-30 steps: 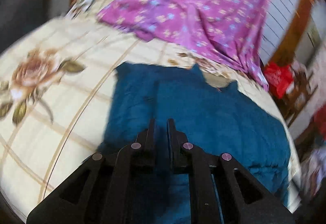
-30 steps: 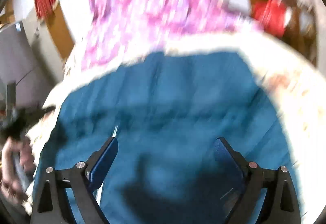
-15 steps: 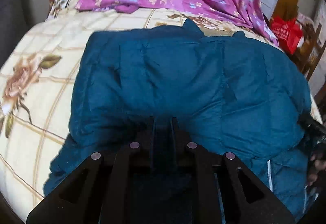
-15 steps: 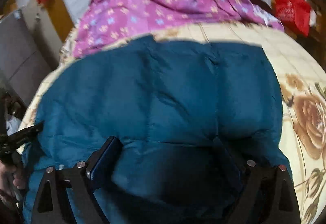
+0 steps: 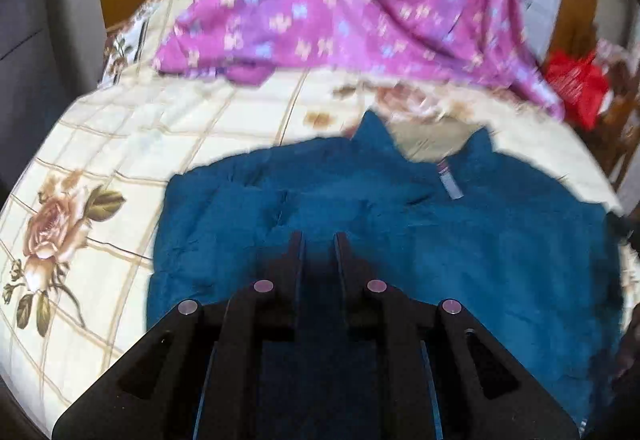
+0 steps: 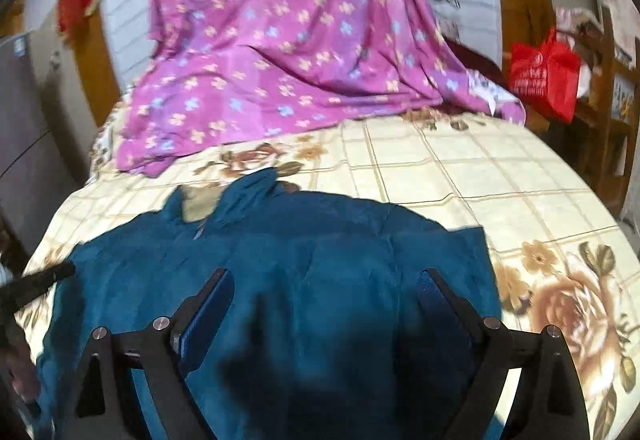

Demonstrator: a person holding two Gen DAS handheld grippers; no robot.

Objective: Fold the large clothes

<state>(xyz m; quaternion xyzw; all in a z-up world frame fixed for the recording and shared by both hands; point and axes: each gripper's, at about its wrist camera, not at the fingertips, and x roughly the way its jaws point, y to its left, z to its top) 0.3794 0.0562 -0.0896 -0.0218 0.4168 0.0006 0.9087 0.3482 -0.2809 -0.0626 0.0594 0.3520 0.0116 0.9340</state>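
Observation:
A large teal padded jacket (image 5: 460, 248) lies spread on the bed, collar toward the far side; it also shows in the right wrist view (image 6: 328, 248). My left gripper (image 5: 319, 240) is over the jacket's near left part, its jaws nearly closed with a narrow gap, and I cannot see fabric pinched between them. My right gripper (image 6: 324, 280) is wide open above the jacket's near middle, holding nothing. The jacket's near hem is hidden under both grippers.
The bed has a cream floral checked sheet (image 5: 100, 167) (image 6: 500, 167). A purple flowered sheet (image 5: 360, 7) (image 6: 280, 39) is heaped at the bed's far end. A red bag (image 6: 544, 75) hangs by wooden furniture at the right.
Both grippers have pulled back and risen from the jacket, so more bed shows. The jacket now lies flatter with its collar opening visible. The right gripper stays open, the left nearly closed.

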